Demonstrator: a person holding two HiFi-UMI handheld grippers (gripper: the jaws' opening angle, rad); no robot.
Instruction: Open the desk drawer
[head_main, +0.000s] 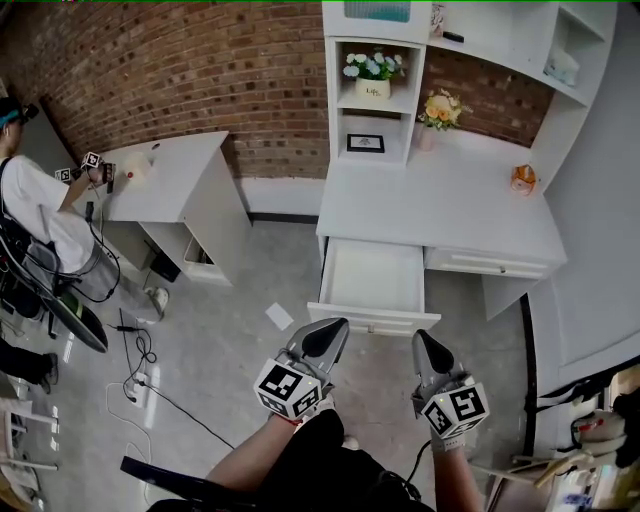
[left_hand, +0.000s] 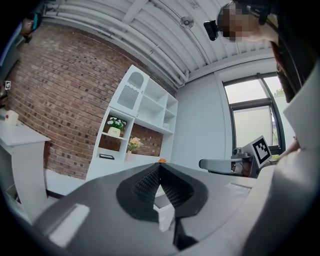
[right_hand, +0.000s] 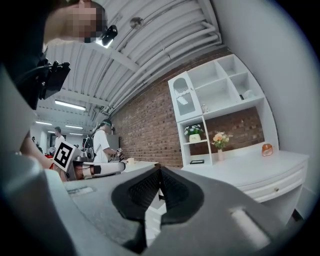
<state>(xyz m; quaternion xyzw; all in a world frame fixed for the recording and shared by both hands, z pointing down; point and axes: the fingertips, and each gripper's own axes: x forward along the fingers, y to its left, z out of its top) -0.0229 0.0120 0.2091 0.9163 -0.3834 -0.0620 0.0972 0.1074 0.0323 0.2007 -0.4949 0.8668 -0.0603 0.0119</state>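
Already the left drawer of the desk stands pulled out and empty, its front panel running crosswise just ahead of the 2 grippers. The left gripper, jaws pressed together on nothing, points at the panel's left half. The right gripper, likewise closed and empty, sits off its right corner. The task looks done.

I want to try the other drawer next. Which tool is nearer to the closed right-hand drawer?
Right. The right tool is in front of the closed drawer, near its left end. The left tool is farther left, in front of the open drawer.
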